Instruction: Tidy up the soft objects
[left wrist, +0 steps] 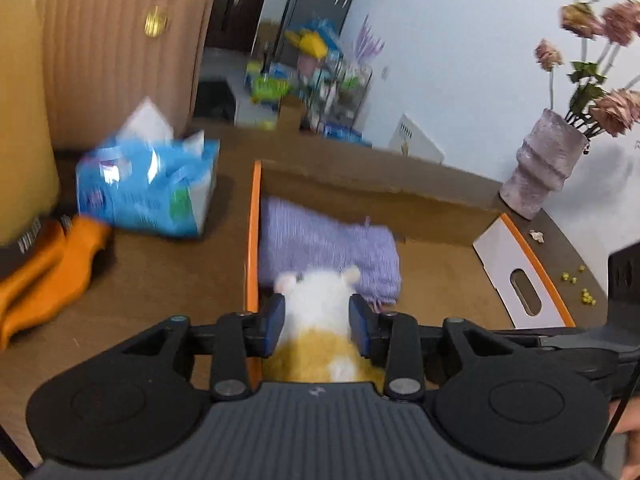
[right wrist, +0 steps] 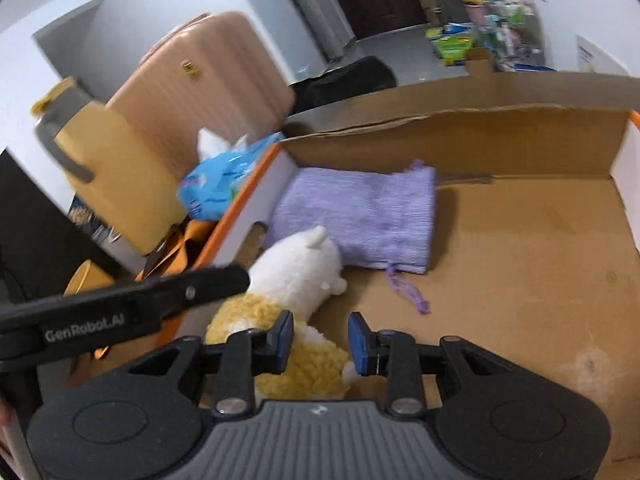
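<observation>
Now, left hand-held gripper [left wrist: 316,322]: we see its blue pads pressed on both sides of the plush toy [left wrist: 316,304], jaws narrowed around it.
Right hand-held gripper [right wrist: 320,344]: we see its pads partly apart over the toy's yellow rear; the left pad touches the fur, the right pad looks clear of it, so we cannot tell whether it grips.
Plush toy: white head and yellow body, at the near left corner of the cardboard box [right wrist: 520,264], its head against the purple knit pouch [right wrist: 360,212].
Purple knit pouch: we see it lying flat on the box floor along the left wall, drawstring trailing toward us.
Outside the box: blue tissue pack [left wrist: 148,192] on the bench [left wrist: 160,272], just left of the orange-edged wall.
Further out: vase of pink flowers [left wrist: 544,168] stands beyond the box's far right corner; pink suitcase [left wrist: 120,52] behind the tissues.
</observation>
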Available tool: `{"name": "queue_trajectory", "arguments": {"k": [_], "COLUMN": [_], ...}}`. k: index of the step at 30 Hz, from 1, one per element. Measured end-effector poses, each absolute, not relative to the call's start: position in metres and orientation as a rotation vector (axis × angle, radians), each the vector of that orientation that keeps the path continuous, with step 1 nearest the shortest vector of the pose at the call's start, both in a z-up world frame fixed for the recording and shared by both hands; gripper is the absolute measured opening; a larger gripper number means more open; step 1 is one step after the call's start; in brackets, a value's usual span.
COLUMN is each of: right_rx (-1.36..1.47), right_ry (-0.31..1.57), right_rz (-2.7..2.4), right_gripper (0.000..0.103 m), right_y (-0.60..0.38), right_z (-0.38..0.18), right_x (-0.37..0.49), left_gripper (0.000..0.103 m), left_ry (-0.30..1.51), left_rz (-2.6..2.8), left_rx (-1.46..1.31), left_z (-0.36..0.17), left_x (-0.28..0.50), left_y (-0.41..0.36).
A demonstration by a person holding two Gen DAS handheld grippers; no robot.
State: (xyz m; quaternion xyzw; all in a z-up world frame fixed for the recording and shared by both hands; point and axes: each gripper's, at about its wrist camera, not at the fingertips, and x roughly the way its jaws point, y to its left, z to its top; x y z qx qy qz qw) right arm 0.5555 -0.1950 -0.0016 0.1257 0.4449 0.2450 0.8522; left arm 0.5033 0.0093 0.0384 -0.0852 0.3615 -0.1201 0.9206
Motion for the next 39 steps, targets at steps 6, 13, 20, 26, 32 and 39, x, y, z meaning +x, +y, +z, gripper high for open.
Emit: {"name": "queue_trajectory", "arguments": {"k": [6, 13, 20, 26, 32, 39], "right_rx": [0.216, 0.186, 0.021, 0.052, -0.001, 0.038], "right_ry": [0.872, 0.684, 0.508, 0.450, 0.349, 0.333], "right_rz": [0.525, 0.399, 0.150, 0.148, 0.165, 0.232], "right_gripper": [0.031, 0.051, 0.076, 0.076, 0.076, 0.080], "right_y": [-0.201, -0.273, -0.342, -0.355, -0.338, -0.329], "right_z": [0.024, 0.105, 0.138, 0.151, 0.153, 0.103], "right_x": [0.542, 0.482, 0.396, 0.358, 0.318, 0.248], "left_gripper": [0.041, 0.075, 0.088, 0.090, 0.095, 0.097], "left_ry": [0.702, 0.549, 0.459, 0.428, 0.408, 0.409], "left_rz": [-0.222, -0.170, -0.070, -0.075, -0.085, -0.128], "left_rx": [-0.125, 0.029, 0.063, 0.060, 0.047, 0.021], "left_z": [0.063, 0.118, 0.140, 0.153, 0.139, 0.082], "left_x": [0.487, 0.434, 0.372, 0.341, 0.295, 0.220], "left_y": [0.007, 0.017, 0.039, 0.031, 0.028, 0.015]}}
